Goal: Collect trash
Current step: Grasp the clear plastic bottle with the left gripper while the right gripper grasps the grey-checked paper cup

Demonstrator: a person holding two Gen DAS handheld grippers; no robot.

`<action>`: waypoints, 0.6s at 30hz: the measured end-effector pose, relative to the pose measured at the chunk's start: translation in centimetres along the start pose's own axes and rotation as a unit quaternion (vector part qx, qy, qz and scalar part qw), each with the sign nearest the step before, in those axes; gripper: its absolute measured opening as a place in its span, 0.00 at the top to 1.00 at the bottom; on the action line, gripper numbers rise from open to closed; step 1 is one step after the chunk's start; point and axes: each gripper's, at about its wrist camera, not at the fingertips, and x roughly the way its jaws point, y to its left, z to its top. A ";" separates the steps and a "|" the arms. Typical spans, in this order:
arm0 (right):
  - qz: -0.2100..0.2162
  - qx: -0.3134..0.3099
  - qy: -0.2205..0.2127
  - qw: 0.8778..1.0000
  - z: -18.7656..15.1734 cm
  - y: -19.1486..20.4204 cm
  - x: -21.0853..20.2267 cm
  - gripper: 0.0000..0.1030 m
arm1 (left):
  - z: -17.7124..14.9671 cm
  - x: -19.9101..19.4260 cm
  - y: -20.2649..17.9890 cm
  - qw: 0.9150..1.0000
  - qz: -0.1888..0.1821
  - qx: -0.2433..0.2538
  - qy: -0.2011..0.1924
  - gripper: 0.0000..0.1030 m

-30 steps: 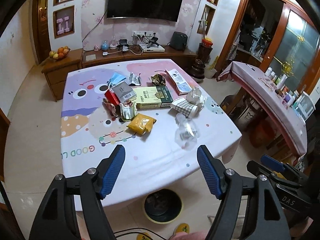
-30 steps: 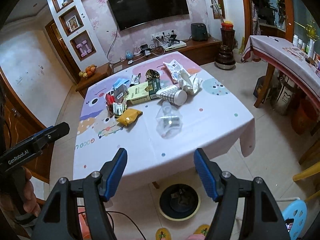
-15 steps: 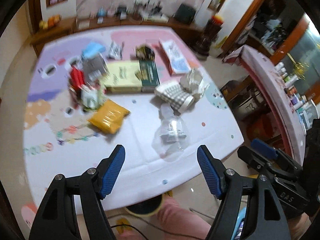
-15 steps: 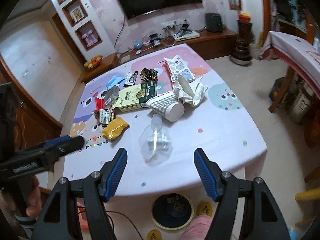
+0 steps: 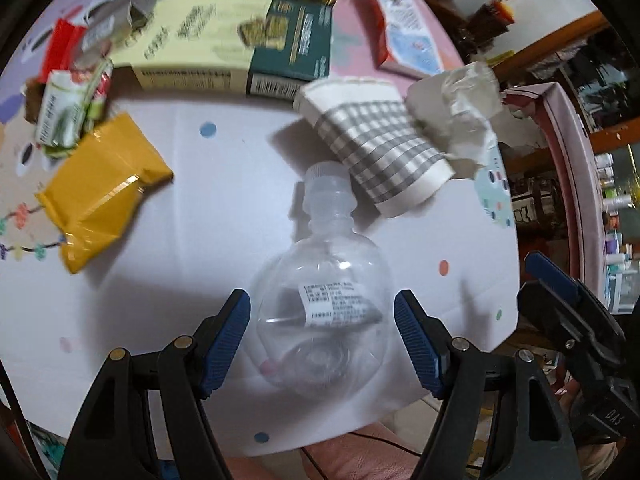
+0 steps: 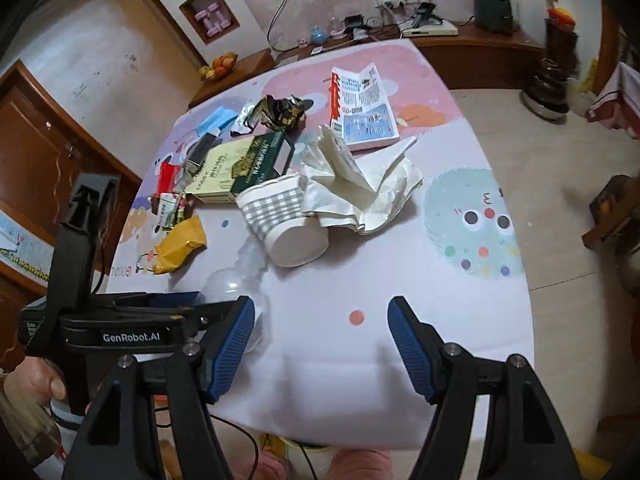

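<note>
1. Evidently the step in hand is the first pick: the left gripper (image 5: pixel 322 340) hangs over a clear plastic bottle (image 5: pixel 322 312) lying on its side on the cartoon-print tablecloth (image 5: pixel 208 240), near the table's front edge.
2. Its jaws stand wide apart, and the blue pads (image 5: pixel 230 336) flank the bottle's round belly without pressing it; a sliver of gap shows on each side. The bottle's white cap (image 5: pixel 326 184) points to 12 o'clock, away from the fingers.
3. The right gripper (image 6: pixel 320 344) is likewise spread, with only bare cloth and a red dot (image 6: pixel 356 317) between its fingers; it holds nothing.
4. In my judgement the next move calls for the left jaws to settle a little lower around the belly and close gently, since thin clear plastic will likely buckle or squirt out.
5. In the left wrist view, other trash lies beyond:
   - a checked paper cup (image 5: pixel 380 152) at 1 o'clock, just beside the cap;
   - crumpled tissue (image 5: pixel 460 116) touching the cup, farther toward 2;
   - a yellow packet (image 5: pixel 100 192) at 10 o'clock;
   - a yellow-and-green carton (image 5: pixel 240 40) at 12.
</note>
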 end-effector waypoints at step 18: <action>0.051 -0.049 0.027 0.997 3.3 2.8 2.8 0.32 | -0.5 -1.8 0.8 0.996 0.012 -0.070 -0.061 0.50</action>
